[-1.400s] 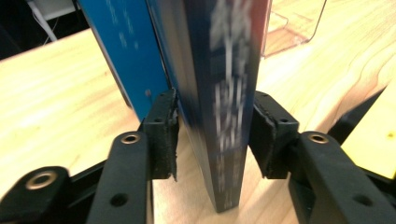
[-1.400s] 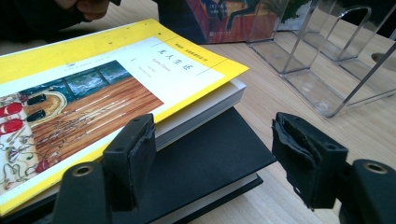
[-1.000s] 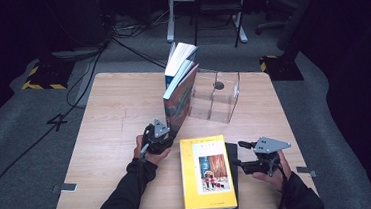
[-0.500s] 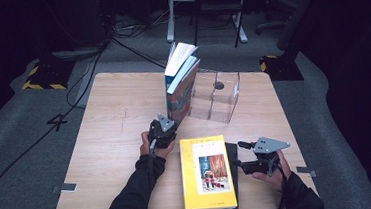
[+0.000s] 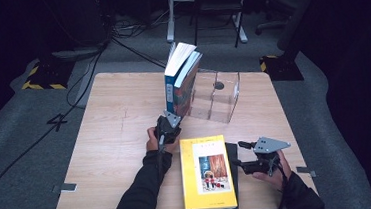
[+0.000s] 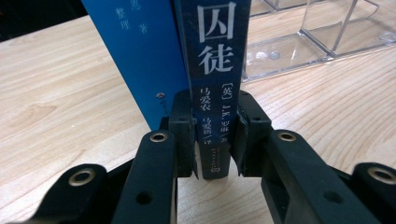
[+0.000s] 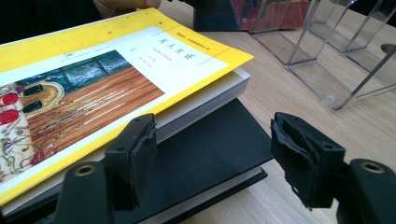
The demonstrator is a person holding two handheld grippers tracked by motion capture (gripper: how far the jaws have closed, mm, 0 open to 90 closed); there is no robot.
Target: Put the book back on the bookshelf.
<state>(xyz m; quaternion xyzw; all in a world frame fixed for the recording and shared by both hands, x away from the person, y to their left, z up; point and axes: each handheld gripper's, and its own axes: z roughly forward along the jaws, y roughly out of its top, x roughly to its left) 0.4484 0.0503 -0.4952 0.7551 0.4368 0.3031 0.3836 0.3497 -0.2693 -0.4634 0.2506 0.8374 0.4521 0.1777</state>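
Observation:
Two books stand upright at mid table, a blue one [image 5: 171,93] [image 6: 140,60] and beside it a dark-spined one [image 5: 188,84] [image 6: 219,60] with white characters. My left gripper [image 5: 168,128] [image 6: 215,135] is shut on the foot of the dark spine, a pad pressing each side. A yellow book [image 5: 206,170] [image 7: 93,84] lies flat on a black book [image 5: 231,156] [image 7: 210,149] near the front edge. My right gripper [image 5: 242,156] [image 7: 212,158] is open just right of that stack, level with the black book's corner, its pads clear of it.
A clear acrylic divided holder [image 5: 215,97] [image 6: 317,37] [image 7: 336,60] stands right behind the upright books. The wooden table [image 5: 116,140] has bare room on its left half. Chairs, stands and cables lie on the floor beyond the far edge.
My left hand and gripper have shifted right and slightly farther away, closing up on the foot of the upright books. The right gripper and the flat stack have stayed put.

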